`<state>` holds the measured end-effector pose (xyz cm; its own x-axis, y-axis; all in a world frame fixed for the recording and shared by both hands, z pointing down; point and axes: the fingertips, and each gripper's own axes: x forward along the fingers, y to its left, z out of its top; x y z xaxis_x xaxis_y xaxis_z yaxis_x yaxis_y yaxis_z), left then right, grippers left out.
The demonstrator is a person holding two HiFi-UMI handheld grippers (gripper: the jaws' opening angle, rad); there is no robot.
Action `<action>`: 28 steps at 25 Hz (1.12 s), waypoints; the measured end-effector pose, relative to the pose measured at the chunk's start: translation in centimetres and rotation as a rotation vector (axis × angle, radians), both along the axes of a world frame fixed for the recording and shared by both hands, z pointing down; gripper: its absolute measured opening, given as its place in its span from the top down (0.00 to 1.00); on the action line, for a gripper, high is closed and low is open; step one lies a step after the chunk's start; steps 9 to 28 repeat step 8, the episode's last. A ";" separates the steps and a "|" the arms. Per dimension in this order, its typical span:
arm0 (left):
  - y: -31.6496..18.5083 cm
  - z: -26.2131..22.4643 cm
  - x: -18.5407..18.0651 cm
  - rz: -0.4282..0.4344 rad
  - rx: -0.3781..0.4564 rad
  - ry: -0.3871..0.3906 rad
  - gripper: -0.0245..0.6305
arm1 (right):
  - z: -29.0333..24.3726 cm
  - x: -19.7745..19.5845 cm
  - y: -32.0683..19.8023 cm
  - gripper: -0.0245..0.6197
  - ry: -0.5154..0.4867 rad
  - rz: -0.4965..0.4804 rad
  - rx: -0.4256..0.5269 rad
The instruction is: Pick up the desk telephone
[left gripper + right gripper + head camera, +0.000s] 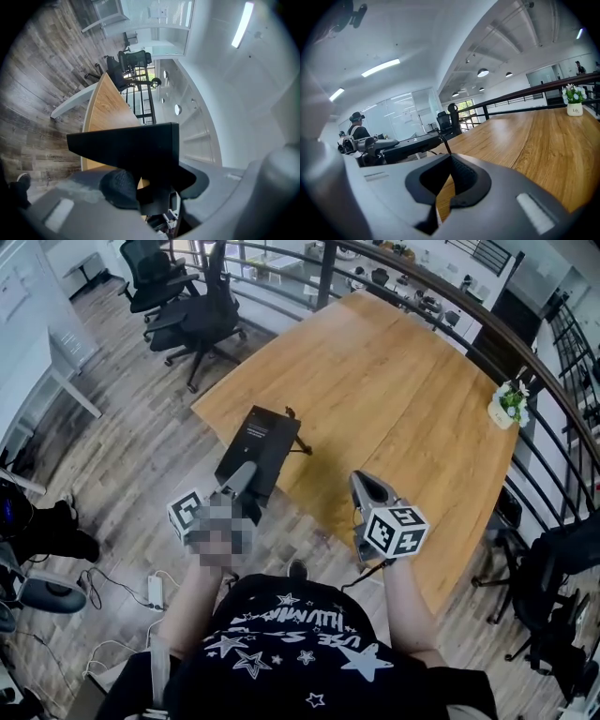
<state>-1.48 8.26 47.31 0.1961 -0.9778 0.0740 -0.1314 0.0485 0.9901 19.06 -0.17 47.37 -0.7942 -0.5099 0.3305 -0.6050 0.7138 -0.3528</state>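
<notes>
While the left gripper [242, 480] is clamped on the near end of the telephone [262, 439] at the counter's [394, 399] near-left corner and the right gripper [365, 484] sits closed and empty, lift slowly, level, so the far end cannot sag or slip.

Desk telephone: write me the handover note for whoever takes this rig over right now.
Left gripper: fingers shut on the near edge of the desk telephone.
Right gripper: fingers together, nothing between them, above the near edge of the table.
Phone: held out level over the table's near-left corner; from the right gripper view it looks clear of the wood.
Done: grasp made, and the lift appears made.
Left: confirm that the phone is fully off the table; the right gripper is free to support it if needed.
</notes>
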 end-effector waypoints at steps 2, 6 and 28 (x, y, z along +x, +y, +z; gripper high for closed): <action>0.5 0.1 0.0 0.012 0.007 0.017 0.68 | -0.3 0.0 0.7 0.96 0.000 0.015 0.003; 1.7 -0.4 -0.2 0.036 -0.001 0.006 0.68 | -1.0 -0.4 2.0 0.96 0.000 0.032 0.009; 2.3 -0.7 -0.4 0.047 -0.006 -0.007 0.68 | -1.3 -0.9 2.6 0.96 -0.001 0.035 0.011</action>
